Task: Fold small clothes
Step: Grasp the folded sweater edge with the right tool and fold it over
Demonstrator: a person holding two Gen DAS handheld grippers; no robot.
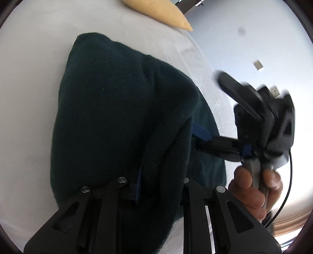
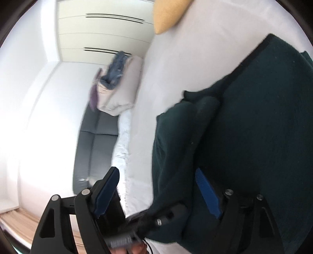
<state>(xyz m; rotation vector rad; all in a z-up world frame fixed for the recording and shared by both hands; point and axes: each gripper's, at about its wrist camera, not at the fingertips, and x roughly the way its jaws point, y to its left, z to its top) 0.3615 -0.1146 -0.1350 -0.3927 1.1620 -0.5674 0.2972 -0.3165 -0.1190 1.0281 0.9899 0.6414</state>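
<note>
A dark green knitted garment (image 1: 117,109) lies on the white bed (image 1: 35,58), with its near edge lifted. My left gripper (image 1: 152,185) is shut on a fold of this garment; the cloth covers most of both fingers. My right gripper (image 2: 156,187) is open: its left pad (image 2: 107,191) hangs over the bed edge and its right pad (image 2: 207,193) lies against the garment (image 2: 254,127). In the left wrist view the right gripper (image 1: 197,140) reaches in from the right at the garment's edge, held by a hand (image 1: 254,187).
A yellow pillow (image 1: 162,13) lies at the far end of the bed, also in the right wrist view (image 2: 168,13). Beside the bed are a grey sofa (image 2: 95,140) with a pale cushion (image 2: 121,86) and clothes, white cupboards (image 2: 101,35), and wooden floor (image 2: 15,224).
</note>
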